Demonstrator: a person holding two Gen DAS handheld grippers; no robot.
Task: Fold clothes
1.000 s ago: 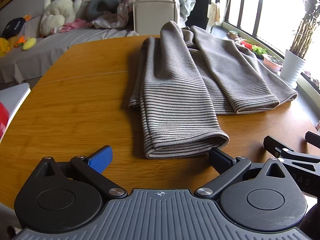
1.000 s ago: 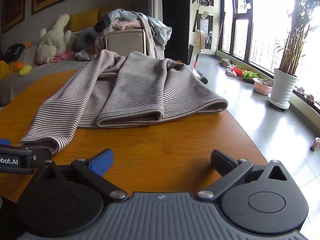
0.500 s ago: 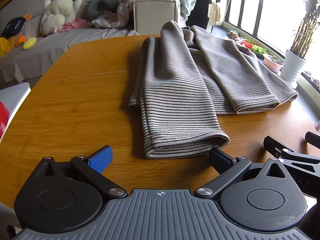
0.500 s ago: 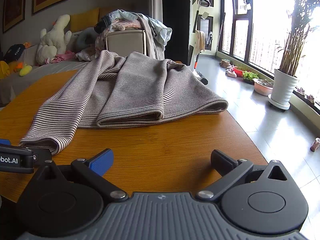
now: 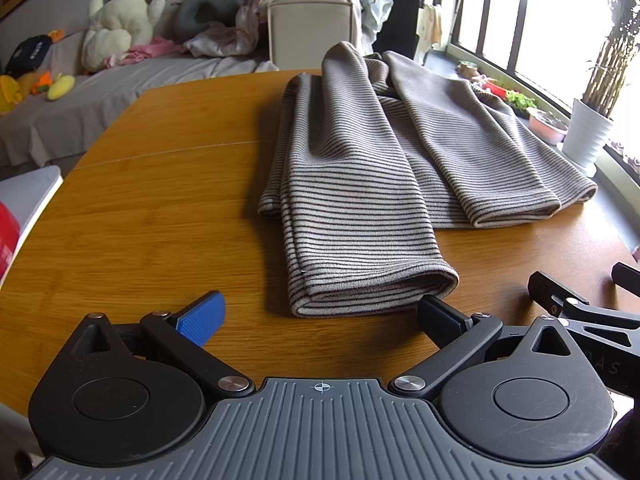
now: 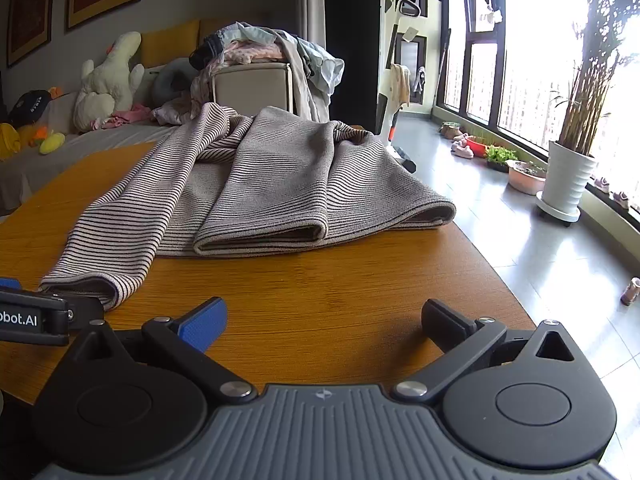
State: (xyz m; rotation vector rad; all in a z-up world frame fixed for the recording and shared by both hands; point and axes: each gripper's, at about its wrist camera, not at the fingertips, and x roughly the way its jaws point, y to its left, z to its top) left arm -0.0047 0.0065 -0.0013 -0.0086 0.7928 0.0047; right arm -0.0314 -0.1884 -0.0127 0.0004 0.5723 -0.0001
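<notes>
Currently we hold the left hand-held gripper (image 5: 320, 310) wide, low over the bench (image 5: 152, 220), the striped garment (image 5: 360, 216) hem just ahead for pinching. Right hand-held gripper (image 6: 324, 316) likewise wide, its hem farther ahead, empty.

My right tongs (image 6: 324, 316) are spread wide, sitting low over the wooden counter (image 6: 320, 292) with nothing between them. The striped garment (image 6: 260, 184) lies ahead, one leg end reaching toward my left tongs (image 6: 36, 314) at the edge of view. White potted plant (image 6: 568, 178) by the window, plush toy (image 6: 108, 84) on the sofa behind.
</notes>
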